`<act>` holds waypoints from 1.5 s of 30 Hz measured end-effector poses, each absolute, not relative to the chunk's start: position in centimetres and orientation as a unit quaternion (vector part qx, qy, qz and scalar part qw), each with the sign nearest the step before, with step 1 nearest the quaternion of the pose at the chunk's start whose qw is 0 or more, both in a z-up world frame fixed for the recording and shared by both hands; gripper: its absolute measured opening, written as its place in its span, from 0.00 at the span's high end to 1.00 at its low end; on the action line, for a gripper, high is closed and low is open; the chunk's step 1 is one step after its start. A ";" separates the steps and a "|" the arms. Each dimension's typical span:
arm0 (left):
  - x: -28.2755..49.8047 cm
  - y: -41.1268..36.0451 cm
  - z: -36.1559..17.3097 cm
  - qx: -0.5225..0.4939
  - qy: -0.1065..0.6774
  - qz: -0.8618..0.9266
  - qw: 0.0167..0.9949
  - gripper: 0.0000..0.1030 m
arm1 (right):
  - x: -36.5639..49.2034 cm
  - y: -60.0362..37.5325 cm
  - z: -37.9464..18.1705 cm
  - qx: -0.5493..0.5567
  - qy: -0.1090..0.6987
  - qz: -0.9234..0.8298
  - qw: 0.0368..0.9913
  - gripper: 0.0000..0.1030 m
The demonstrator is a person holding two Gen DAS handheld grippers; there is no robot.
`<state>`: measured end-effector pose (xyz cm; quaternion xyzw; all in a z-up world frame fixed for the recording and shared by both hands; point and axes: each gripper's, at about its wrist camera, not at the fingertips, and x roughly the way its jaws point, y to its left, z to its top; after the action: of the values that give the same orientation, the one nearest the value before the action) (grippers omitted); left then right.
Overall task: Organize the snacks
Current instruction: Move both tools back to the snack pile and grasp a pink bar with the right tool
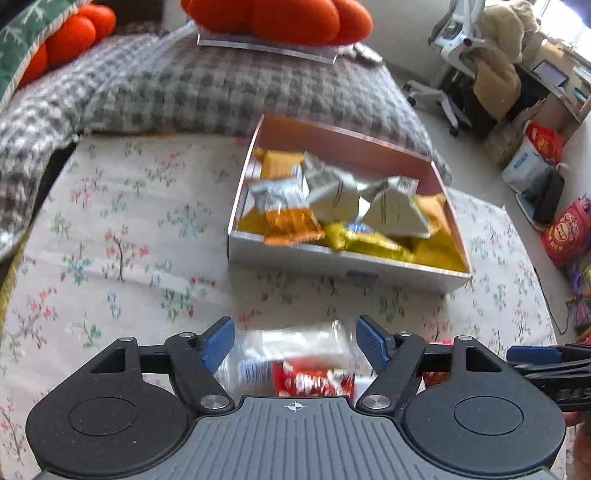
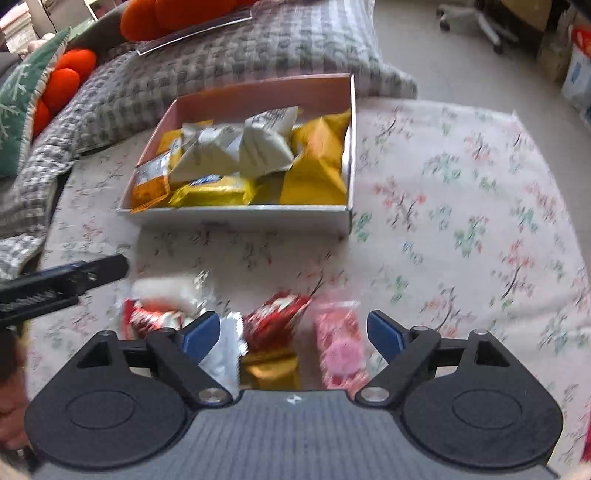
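Snacks fill much of a shallow rectangular box (image 1: pixel 343 258), pale on the outside and pinkish inside, which sits on a floral tablecloth (image 1: pixel 122 229) toward the far side of the table. Inside it lie crinkly foil and plastic packets: white pyramid-shaped pouches (image 1: pixel 391 214), orange-and-white wrappers (image 1: pixel 288 218) and glossy yellow packs (image 2: pixel 214 192), piled loosely rather than in rows.

Judging by this, the sorting looks well under way but unfinished, since several packets are on the cloth at the near edge, outside the box. In the left wrist view a clear-and-red packet (image 1: pixel 306 373) lies between the fingers of the left gripper (image 1: pixel 295 343). In the right wrist view a red foil packet (image 2: pixel 273 321), a white crimped wrapper (image 2: pixel 225 347), a gold foil piece (image 2: pixel 269 369) and a pink patterned packet (image 2: pixel 340 350) lie between and under the fingers of the right gripper (image 2: pixel 293 332).

Both grippers have blue pads on black arms, and both sets of fingers stand wide apart, pressing on nothing. Each points down at the loose packets. Motion blur softens the wrappers, so their print cannot be read.

Beyond the table lie a grey checked blanket (image 1: pixel 221 85) of nubbly weave and rounded orange cushions (image 1: pixel 295 16).
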<state>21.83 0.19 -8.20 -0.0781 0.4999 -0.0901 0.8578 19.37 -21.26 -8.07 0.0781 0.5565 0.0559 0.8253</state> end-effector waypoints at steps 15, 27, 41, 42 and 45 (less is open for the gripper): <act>23.2 -0.5 -12.2 0.102 0.485 -0.097 0.863 0.29 | 19.7 -23.2 -10.8 0.047 0.591 0.016 0.805 0.41; 19.9 -4.7 -13.4 0.219 0.474 -0.238 0.819 0.29 | 19.5 -21.9 -11.6 0.024 0.605 0.037 0.795 0.38; 20.7 -5.4 -14.4 0.268 0.429 -0.206 0.838 0.30 | 19.7 -21.6 -13.1 -0.005 0.617 0.026 0.787 0.50; 20.9 -5.4 -14.4 0.262 0.430 -0.204 0.840 0.31 | 19.8 -21.6 -13.2 0.000 0.617 0.026 0.786 0.50; 21.2 -5.7 -14.3 0.250 0.435 -0.214 0.838 0.59 | 20.1 -22.0 -13.3 0.011 0.615 0.026 0.788 0.51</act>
<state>21.23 -5.68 -14.29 0.2496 0.4352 -0.2140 0.8381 20.06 -22.00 -13.29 0.0109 0.6148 0.0256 0.7882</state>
